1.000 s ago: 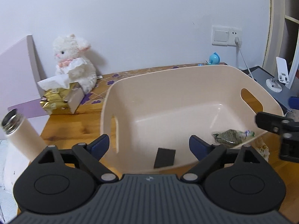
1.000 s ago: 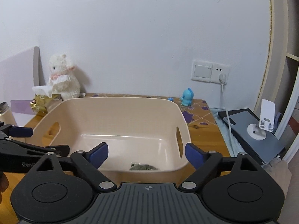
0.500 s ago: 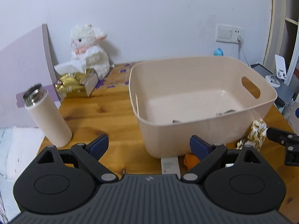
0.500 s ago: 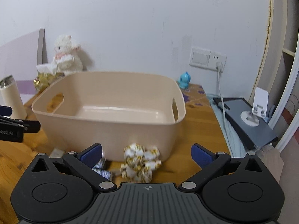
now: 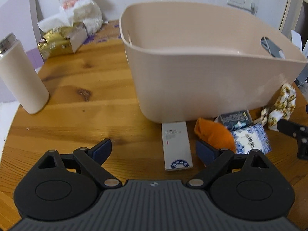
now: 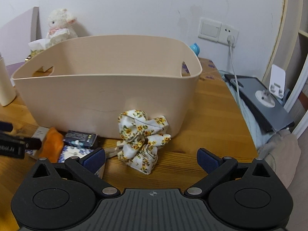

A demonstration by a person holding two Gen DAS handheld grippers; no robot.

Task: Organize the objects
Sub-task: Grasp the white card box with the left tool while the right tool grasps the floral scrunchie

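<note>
Left wrist view: left gripper (image 5: 153,151) low over wooden table (image 5: 80,100), fingers spread wide, nothing held. White slim box (image 5: 176,146) flat on table between the fingers, closer to the right one, its far end touching beige basket (image 5: 192,88). Orange cloth (image 5: 213,134) just right of box, partly behind right finger. Dark small box (image 5: 234,117) near basket's near wall; blue-and-white patterned packet (image 5: 250,139) in front of it. Floral scrunchie (image 5: 283,105) at right, by basket corner. Cream flask (image 5: 21,75) upright at far left, well apart from basket. Plush lamb (image 5: 80,5) and gold tissue box (image 5: 59,40) at far left by wall.

Right wrist view: right gripper (image 6: 151,160) also released, fingers wide, empty. Floral scrunchie (image 6: 142,134) on table just beyond and between the fingers, touching basket's (image 6: 107,96) near wall. Dark small box (image 6: 80,138), orange cloth (image 6: 52,144) and patterned packet (image 6: 73,153) clustered left of it, all outside basket. Part of left gripper (image 6: 13,144) at left edge. Wall socket (image 6: 217,31) with plugged cable at far right.
</note>
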